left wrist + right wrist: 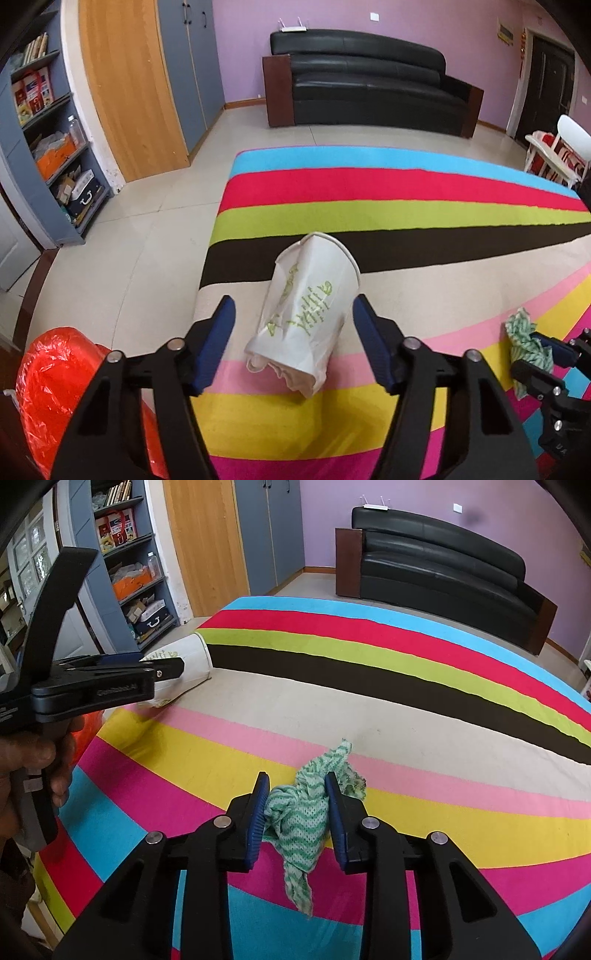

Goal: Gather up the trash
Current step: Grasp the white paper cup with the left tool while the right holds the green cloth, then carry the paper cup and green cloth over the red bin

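The crushed paper cup (304,317) lies on its side on the striped rug (406,218), between the fingers of the left tool (293,314), whose pads stand clear of its sides: released. The right tool (295,794) is clenched on a green cloth (299,823), to the right of the cup, over the rug's pink and yellow stripes.

Each camera rides on its own gripper, looking forward and steeply down along two blue-padded fingers, close above the striped rug (406,218). The left view faces the crushed paper cup (306,317); the right faces the green cloth (299,819). Both share rug, black sofa (443,565), bookshelf (48,147), cup and cloth.
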Motion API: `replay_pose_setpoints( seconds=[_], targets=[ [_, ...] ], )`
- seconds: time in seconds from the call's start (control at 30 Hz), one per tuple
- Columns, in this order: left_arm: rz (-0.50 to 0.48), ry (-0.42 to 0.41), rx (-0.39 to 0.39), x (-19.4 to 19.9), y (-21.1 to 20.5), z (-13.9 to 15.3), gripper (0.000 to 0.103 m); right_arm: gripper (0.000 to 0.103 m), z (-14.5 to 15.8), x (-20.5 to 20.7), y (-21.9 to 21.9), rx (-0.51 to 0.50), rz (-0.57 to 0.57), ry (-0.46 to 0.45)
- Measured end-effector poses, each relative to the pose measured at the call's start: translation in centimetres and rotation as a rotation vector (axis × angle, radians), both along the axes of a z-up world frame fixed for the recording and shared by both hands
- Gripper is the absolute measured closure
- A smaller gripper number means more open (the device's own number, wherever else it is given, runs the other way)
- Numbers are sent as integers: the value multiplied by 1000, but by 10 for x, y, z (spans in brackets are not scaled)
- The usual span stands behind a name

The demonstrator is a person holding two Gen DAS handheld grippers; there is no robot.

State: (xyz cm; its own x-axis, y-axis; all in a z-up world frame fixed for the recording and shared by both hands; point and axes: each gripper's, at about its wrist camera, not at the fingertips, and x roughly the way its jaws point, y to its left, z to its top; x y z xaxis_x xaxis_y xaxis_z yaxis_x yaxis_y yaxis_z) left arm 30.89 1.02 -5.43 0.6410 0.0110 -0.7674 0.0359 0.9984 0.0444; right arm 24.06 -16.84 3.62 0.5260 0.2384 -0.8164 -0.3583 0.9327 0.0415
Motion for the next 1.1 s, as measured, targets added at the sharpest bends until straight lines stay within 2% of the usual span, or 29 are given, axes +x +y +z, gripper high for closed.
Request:
replay_pose_setpoints(
  seconds=[0.23, 0.37, 0.47, 0.73, 1.1],
  targets=[
    [-34, 48, 30, 4, -4, -13, 52, 74, 1, -1, 0, 8, 3, -7],
    [-46, 45, 76, -1, -9, -13, 62, 74, 2, -1, -2, 10, -1, -9],
    [-39, 43, 71, -7, -8, -11, 66, 74, 2, -2, -5, 13, -5, -11],
    [-14, -5, 24, -49, 0, 12, 66, 74, 9, -10, -7, 24, -12, -33],
    [26, -73, -40, -130, 25, 47, 66, 74, 31, -36, -9, 37, -2, -93]
  ],
)
